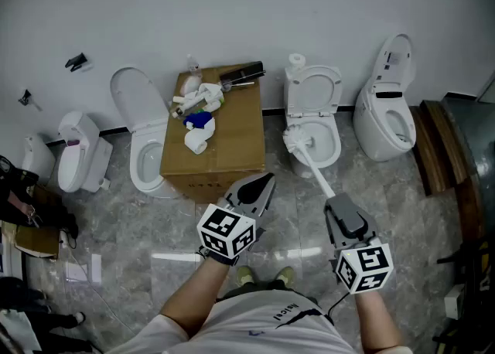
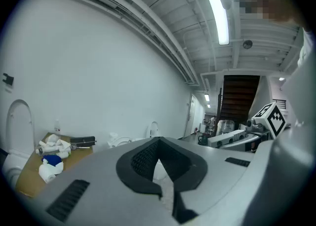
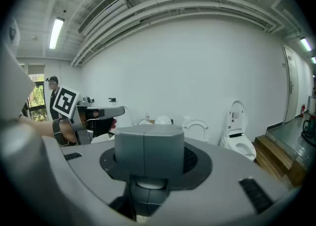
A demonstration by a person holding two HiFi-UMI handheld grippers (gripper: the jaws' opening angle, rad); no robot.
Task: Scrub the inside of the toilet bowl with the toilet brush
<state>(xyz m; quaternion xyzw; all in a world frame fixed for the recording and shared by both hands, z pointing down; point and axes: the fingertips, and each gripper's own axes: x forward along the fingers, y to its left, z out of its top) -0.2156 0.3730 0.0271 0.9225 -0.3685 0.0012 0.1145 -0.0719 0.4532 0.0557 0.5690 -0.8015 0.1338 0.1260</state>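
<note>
Inventory of what my feeds show.

- Grippers, two. My left gripper [image 1: 267, 179] has its jaw tips pressed together on nothing, and it hangs over the grey marbled floor [image 1: 186, 221] just in front of the cardboard box [image 1: 232, 140]. My right gripper [image 1: 334, 202] is clamped on the lower end of the toilet brush [image 1: 313, 168].
- Toilet brush, one. All white, with a straight slim handle that slants up and left from my right jaws. Its round bristled head rests at the front left rim of the toilet bowl [image 1: 337, 141].
- Toilets, four that I can count, in a row along the white wall [image 1: 247, 5]. The brushed one is third from the left, lid raised, with one paper roll [image 1: 297, 60] on its tank. The left toilet [image 1: 133, 101] stands against the box's left side, lid also up. The right toilet [image 1: 387, 117] stands apart by the wooden step [image 1: 437, 144]. A smaller white toilet [image 1: 77, 155] sits far left. One more white fixture at the picture's left edge I cannot identify.
- Cardboard box, one, between the left toilet and the brushed one. On top are one clear bottle [image 1: 192, 66], one long dark object [image 1: 241, 74], one blue item [image 1: 199, 119], and a heap of white rolls or cloths [image 1: 198, 100] whose number I cannot tell.
</note>
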